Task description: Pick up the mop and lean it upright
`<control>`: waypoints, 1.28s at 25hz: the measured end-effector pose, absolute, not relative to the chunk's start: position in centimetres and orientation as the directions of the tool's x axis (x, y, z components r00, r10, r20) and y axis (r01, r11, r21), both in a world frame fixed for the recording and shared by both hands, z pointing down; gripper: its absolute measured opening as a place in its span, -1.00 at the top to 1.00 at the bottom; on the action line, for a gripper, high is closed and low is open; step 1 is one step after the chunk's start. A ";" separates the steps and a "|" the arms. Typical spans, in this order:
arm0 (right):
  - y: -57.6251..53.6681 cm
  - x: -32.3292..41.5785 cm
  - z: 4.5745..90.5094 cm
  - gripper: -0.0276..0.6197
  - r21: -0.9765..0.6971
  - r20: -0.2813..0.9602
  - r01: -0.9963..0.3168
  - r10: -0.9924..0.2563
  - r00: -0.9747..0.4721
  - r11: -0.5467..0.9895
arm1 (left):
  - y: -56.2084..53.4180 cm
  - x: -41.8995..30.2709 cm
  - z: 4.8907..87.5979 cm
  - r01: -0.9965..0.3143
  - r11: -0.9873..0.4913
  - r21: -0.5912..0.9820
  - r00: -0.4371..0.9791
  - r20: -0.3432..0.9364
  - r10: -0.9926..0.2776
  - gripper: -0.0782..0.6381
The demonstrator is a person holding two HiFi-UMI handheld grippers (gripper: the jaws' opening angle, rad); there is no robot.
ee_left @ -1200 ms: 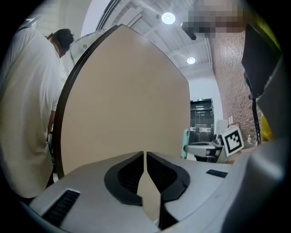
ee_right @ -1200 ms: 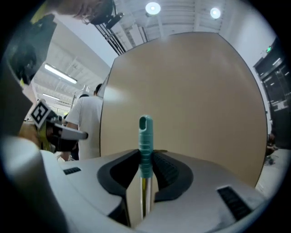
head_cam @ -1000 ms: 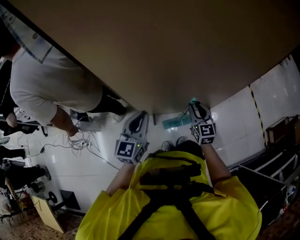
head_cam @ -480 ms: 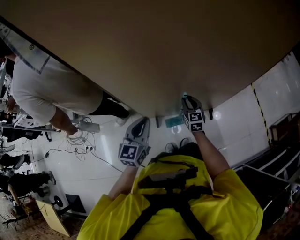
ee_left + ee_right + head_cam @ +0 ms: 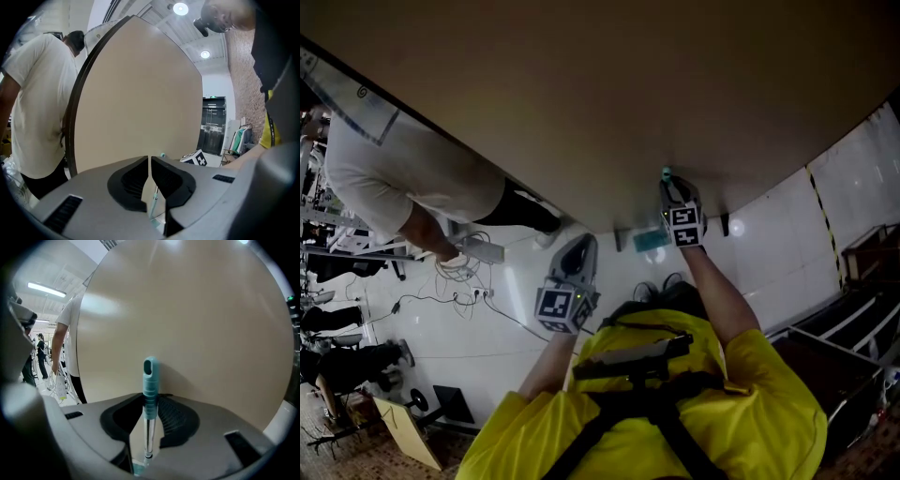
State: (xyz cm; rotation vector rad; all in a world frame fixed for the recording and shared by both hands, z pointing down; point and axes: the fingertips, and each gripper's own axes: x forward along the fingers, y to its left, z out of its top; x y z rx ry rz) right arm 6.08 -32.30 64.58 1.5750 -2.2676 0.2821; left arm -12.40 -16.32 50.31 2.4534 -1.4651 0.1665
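Standing upright just in front of a big tan board [image 5: 581,103] that fills the upper half of the head view, the mop [image 5: 149,399] sits at centre right of that frame. Its teal head [image 5: 650,241] rests low on the white floor [image 5: 769,244] by the board's lower edge, and its teal grip [image 5: 666,173] pokes out above the right claw [image 5: 669,187]. In the right gripper view the pole rises up the middle of the frame between the 2 jaws, with the silver shaft [image 5: 148,437] below and the ribbed grip above. The jaws are opening, yet near their tips the pads lie against the grip, so this claw is clamped on the mop. Whether the top of the grip touches the board I cannot tell, though its shadow falls close beside it. The left claw [image 5: 583,242] hangs lower, left of centre in the head view and apart from the mop. Its own view shows the 2 jaws together with only a thin slit between them, nothing held, and the pole visible far off through the gap beneath. The person holding both claws wears a yellow shirt [image 5: 750,412] with black straps, at the bottom of the head view. At upper left a second person in a white shirt [image 5: 403,178] reaches down toward a power strip [image 5: 478,251] and loose cables on the floor. A yellow-and-black tape line [image 5: 818,220] crosses the floor at right.
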 end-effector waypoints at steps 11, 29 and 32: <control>-29.4 6.4 58.4 0.50 0.051 0.295 -0.931 -0.896 -0.331 0.361 | -15.9 -13.0 51.3 -0.877 -0.439 0.195 0.477 0.248 -0.843 0.71; -14.4 13.2 36.4 0.90 -0.055 -0.100 -0.943 -0.941 -0.322 0.329 | -15.4 -11.6 44.8 -0.844 -0.504 0.184 0.528 0.126 -0.840 0.71; -14.5 12.9 36.8 0.90 -0.071 -0.086 -0.937 -0.938 -0.337 0.343 | -15.3 -11.4 43.2 -0.845 -0.504 0.179 0.523 0.082 -0.848 0.71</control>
